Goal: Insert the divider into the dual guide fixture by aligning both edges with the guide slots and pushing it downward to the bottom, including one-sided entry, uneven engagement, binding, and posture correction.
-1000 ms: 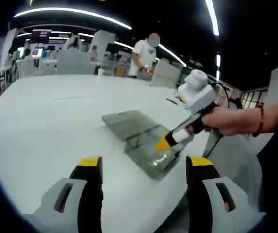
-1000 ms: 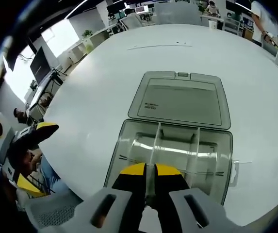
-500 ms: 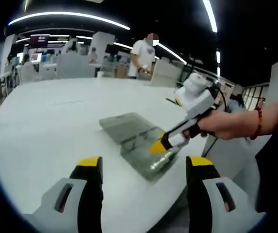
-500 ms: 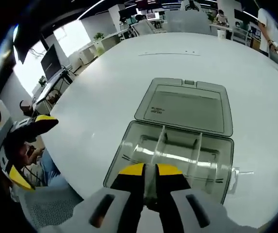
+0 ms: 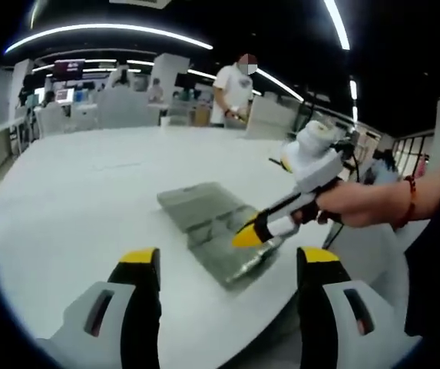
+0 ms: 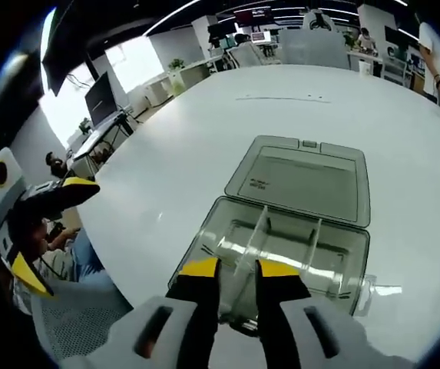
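Apparently the dividers [image 6: 262, 231] already stand in the clear compartment box [image 6: 277, 254] on the white table [image 6: 189, 138]; the right gripper [image 6: 237, 270], jaws parted, hovers above, the left gripper [image 5: 227, 261] wide and empty; whether they're fully seated I can't tell

The fixture box [image 6: 281, 250] lies on the worktop [image 6: 196, 138] near its front edge, its lid [image 6: 300, 178] folded open flat behind it. Inside the box stand two dividers [image 6: 252, 238], side by side. The right gripper [image 6: 237, 269] hovers over the box's near wall, jaws slightly parted. The left gripper [image 5: 226, 261] sits well to the left of the box, off the worktop's edge, jaws wide apart.
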The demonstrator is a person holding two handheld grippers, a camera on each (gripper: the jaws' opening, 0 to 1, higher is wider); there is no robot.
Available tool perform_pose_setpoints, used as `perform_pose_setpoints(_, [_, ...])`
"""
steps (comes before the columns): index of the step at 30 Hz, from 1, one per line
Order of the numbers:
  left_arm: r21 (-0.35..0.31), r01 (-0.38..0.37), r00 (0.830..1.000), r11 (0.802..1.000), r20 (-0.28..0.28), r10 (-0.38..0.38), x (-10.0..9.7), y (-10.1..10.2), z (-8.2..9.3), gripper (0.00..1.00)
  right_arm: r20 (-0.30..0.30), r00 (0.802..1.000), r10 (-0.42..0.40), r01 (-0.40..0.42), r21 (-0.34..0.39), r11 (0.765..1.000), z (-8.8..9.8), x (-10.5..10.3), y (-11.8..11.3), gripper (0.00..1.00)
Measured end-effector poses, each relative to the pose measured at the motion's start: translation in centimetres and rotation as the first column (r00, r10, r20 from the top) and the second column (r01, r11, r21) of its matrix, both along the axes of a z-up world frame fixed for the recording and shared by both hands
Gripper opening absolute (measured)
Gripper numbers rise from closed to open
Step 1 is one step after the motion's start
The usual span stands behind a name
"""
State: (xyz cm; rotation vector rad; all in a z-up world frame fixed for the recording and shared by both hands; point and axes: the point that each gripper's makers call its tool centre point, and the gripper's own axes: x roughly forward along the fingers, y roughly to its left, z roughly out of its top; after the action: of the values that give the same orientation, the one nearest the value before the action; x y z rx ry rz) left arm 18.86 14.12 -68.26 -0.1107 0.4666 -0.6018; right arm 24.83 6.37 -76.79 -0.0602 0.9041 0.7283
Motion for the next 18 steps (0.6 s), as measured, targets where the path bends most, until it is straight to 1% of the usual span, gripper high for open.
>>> perform_pose_setpoints(4, [0.010,0.000,1.000,1.000,-0.005,0.000,-0.3,-0.6,-0.1,0.72,0.021,1.000,0.012,-0.012,0.021,1.000,0.5,0.0,-0.1,0.17])
perform_pose_setpoints(7, [0.014,-0.001,1.000,1.000,-0.001,0.001,-0.4,-1.1,0.0,0.73,0.050,0.998,0.045,-0.048,0.054,0.997,1.3,-0.1,0.2,0.19])
perform_pose_setpoints(10, [0.016,-0.003,1.000,1.000,0.007,0.003,-0.1,-1.6,0.4,0.74,0.067,0.996,0.050,-0.055,0.077,0.995,2.0,0.1,0.1,0.24])
perform_pose_setpoints(12, [0.020,-0.001,1.000,1.000,0.014,0.001,0.0,-2.0,0.6,0.74,0.097,0.993,0.067,-0.076,0.093,0.993,2.7,0.2,0.1,0.26])
perform_pose_setpoints(16, [0.021,-0.003,1.000,1.000,0.023,0.002,0.3,-3.0,1.0,0.75,0.120,0.990,0.074,-0.089,0.130,0.988,3.8,0.3,-0.5,0.30])
perform_pose_setpoints(18, [0.020,-0.004,1.000,1.000,0.026,0.003,0.3,-3.5,1.2,0.75,0.130,0.988,0.088,-0.105,0.131,0.986,4.1,0.0,-0.8,0.31])
